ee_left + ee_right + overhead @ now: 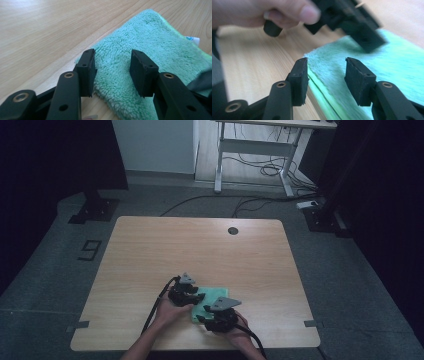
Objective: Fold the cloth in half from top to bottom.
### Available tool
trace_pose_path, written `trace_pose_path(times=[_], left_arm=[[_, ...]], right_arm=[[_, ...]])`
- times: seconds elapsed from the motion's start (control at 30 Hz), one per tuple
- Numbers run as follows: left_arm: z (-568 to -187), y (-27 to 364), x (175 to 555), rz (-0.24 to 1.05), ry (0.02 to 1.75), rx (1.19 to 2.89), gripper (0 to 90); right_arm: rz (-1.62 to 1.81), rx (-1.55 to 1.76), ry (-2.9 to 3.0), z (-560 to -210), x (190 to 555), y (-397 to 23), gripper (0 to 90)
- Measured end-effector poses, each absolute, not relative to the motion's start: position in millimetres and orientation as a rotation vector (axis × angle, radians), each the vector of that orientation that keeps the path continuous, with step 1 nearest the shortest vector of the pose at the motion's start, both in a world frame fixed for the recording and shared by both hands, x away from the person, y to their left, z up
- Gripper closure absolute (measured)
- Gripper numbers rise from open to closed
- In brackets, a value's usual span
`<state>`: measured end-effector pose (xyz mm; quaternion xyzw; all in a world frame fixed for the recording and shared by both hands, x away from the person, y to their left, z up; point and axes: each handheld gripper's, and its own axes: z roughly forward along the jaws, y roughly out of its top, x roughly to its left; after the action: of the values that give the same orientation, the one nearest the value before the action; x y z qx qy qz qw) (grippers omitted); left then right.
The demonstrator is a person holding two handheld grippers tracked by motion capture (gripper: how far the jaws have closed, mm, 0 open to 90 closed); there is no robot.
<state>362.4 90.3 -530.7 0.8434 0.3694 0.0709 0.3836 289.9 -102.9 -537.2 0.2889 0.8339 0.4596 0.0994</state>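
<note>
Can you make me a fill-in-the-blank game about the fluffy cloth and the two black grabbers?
1. The fluffy cloth is the colour ____.
2. The cloth lies on a ____ table.
3. The left gripper has its jaws ____, with the cloth's corner below the gap.
4. Beside the cloth's far edge in the left gripper view peeks a small white ____.

Missing words: green; wooden; open; tag
</note>
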Motion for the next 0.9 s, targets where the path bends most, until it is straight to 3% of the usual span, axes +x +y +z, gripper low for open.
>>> trace_pose_path(times=[0.2,0.43,0.9], left_arm=[[-521,99,340,0.198,0.889,2.138,56.2],[-529,96,322,0.209,0.845,2.21,56.8],[-541,92,350,0.201,0.891,2.187,58.4]], right_arm=[[1.353,0.909,2.382,-530,281,-145,58.8],[1.25,0.925,2.427,-545,279,-150,59.1],[1.208,0.952,2.409,-552,295,-145,57.9]])
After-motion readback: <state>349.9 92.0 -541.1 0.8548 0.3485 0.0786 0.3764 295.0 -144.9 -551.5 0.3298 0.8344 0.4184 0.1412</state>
